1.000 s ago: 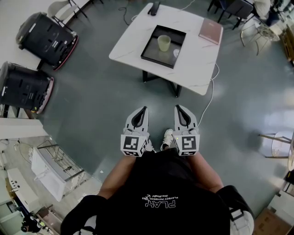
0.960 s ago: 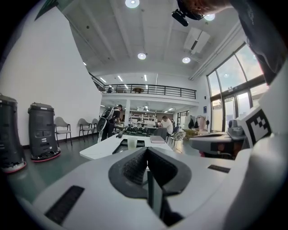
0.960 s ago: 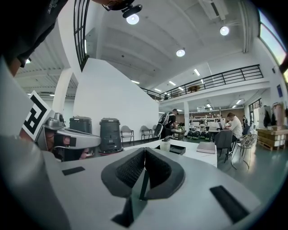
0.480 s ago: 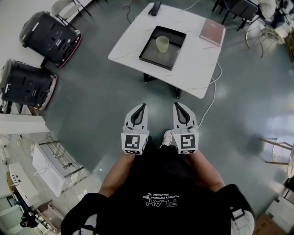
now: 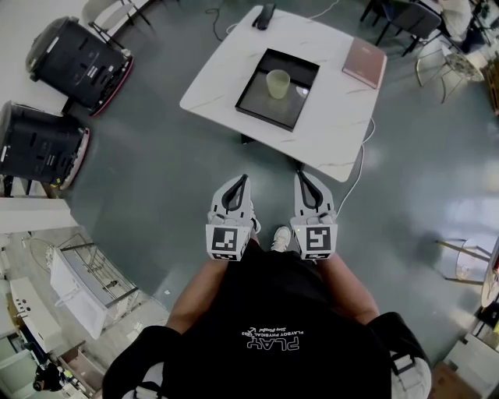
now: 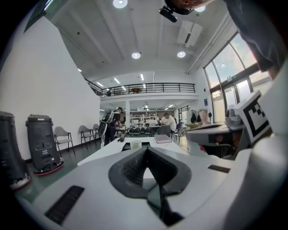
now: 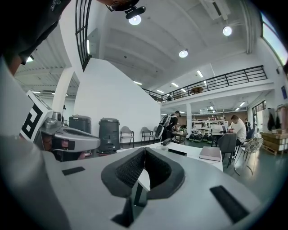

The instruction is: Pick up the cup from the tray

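A pale yellow-green cup (image 5: 277, 83) stands upright in a black tray (image 5: 259, 97) on a white table (image 5: 226, 66), far ahead of me. Both grippers are held close to my body over the floor, well short of the table. My left gripper (image 5: 243, 178) is shut with nothing in it, and my right gripper (image 5: 299, 176) is shut and empty too. In the left gripper view the cup (image 6: 135, 143) shows beyond the closed tips (image 6: 146, 148). The right gripper view shows its tips (image 7: 144, 148) meeting, with the table (image 7: 189, 151) ahead.
A reddish book (image 5: 364, 62) and a dark handset (image 5: 263, 15) lie on the table. Two black bins (image 5: 39, 144) stand at the left. A cable (image 5: 359, 167) trails over the floor by the table leg. Chairs (image 5: 405, 15) and people are at the far side.
The table with tray and cup has shifted slightly lower in the head view, so I have come a little closer. Both grippers stay shut and side by side.
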A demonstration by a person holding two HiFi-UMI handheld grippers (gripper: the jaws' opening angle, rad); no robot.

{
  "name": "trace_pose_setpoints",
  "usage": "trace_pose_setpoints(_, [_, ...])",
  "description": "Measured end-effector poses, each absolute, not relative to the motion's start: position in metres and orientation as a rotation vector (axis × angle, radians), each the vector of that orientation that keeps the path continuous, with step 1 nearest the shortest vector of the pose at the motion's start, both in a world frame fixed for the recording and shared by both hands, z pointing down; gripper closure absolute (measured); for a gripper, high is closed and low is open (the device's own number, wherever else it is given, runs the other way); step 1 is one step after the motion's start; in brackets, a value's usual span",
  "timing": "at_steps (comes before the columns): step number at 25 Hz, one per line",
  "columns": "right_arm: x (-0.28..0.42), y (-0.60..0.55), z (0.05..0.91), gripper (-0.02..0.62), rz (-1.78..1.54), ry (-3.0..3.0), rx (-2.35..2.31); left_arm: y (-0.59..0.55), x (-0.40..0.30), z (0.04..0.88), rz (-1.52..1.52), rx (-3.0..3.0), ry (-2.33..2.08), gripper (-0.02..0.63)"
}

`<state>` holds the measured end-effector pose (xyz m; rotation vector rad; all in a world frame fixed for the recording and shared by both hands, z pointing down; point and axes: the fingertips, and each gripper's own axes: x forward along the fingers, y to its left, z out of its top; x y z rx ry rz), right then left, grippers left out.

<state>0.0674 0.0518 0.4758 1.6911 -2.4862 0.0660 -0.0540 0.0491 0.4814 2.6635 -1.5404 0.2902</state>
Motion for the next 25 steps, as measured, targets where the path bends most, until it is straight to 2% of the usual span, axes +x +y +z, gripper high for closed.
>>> trace_pose_setpoints(25, [0.026,-0.103,0.495,0.585,0.146,-2.275,1.836,-0.118,-0.107,0.478,0.200,2.719,-1.321,0.598])
